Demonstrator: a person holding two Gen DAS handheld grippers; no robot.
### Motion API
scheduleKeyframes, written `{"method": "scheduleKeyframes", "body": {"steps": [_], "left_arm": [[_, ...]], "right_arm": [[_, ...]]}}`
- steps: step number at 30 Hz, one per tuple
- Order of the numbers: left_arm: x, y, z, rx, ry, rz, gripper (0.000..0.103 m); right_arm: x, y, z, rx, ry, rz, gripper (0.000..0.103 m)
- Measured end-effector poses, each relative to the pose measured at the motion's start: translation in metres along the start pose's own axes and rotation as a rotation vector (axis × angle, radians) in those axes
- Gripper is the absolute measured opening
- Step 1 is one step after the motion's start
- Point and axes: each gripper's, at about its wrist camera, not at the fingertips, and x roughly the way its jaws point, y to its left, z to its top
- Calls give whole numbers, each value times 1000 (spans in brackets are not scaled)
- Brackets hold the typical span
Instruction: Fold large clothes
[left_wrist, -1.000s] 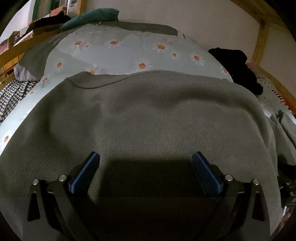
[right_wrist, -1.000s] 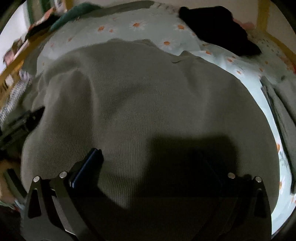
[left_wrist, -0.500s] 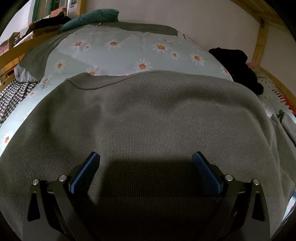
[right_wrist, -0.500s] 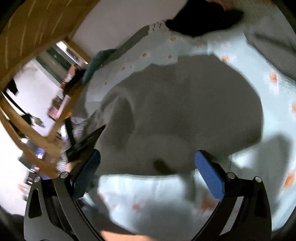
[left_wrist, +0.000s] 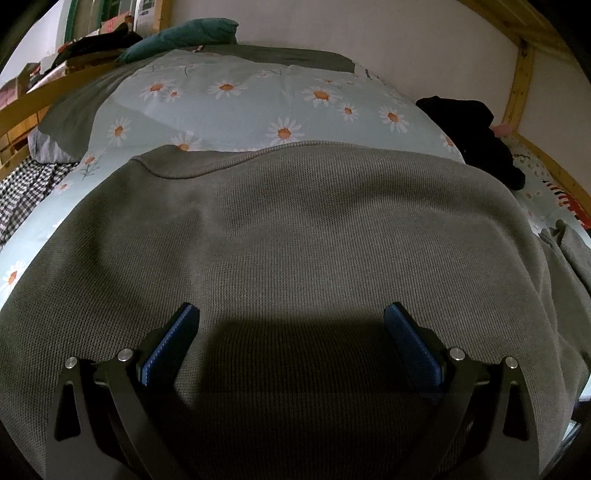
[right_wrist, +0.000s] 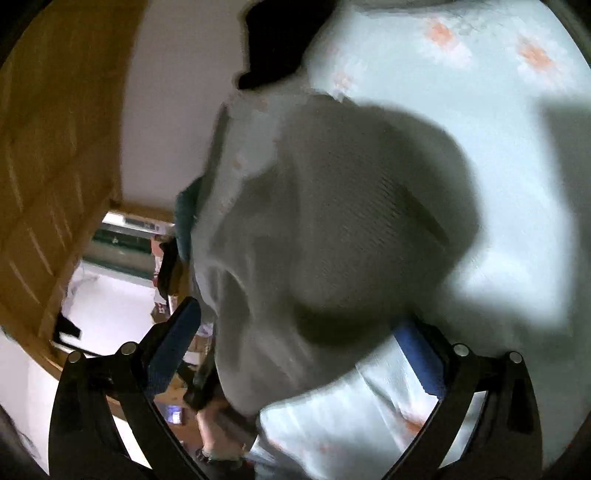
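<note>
A large grey-green knitted sweater (left_wrist: 295, 229) lies spread flat on a daisy-print bed cover (left_wrist: 236, 96), its ribbed edge toward the far side. My left gripper (left_wrist: 291, 343) hovers low over its near part, open, blue pads wide apart with nothing between them. In the blurred, tilted right wrist view the same sweater (right_wrist: 332, 229) lies on the pale cover (right_wrist: 461, 74). My right gripper (right_wrist: 299, 339) is open above it and holds nothing. A hand (right_wrist: 218, 432) with the other gripper shows at the sweater's lower left edge.
A black garment (left_wrist: 476, 133) is heaped at the back right by the wooden bed frame (left_wrist: 521, 70). A teal pillow (left_wrist: 184, 37) lies at the bed's head. Checked fabric (left_wrist: 22, 195) sits at the left, more grey cloth (left_wrist: 569, 251) at the right.
The right gripper has lifted off the sweater and swung away and tilted, its view now blurred and rotated. The left gripper has stayed almost still, open over the sweater.
</note>
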Motion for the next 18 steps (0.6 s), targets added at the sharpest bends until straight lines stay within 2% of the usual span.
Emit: {"method": "scheduleKeyframes", "body": {"steps": [3,5,6,7,10,13,16,18], "left_arm": [[1,-1,0,1,-1,3,99],[1,-1,1,1,-2,6,98],[1,-1,0,2,-3,6,99],[1,-1,0,2,-4,6,99],[0,-2,0,-5,-7,11,98],[-2,-10,-2,-24,10,13,98],[-4,-41,-10,-1,18,-3,98],[-5,-60,-15,19,4,10,98]], "right_arm": [[31,8,12,-6,2,-64,101],[39,15,16,3,-35,-25,96],[39,18,17,6,-37,-13,52],[40,20,17,14,-33,-5,29],[19,30,12,-9,-96,62,24],[-19,21,7,58,-173,128,21],[-50,10,6,56,-250,118,21],[-57,-12,9,130,-267,102,22]]}}
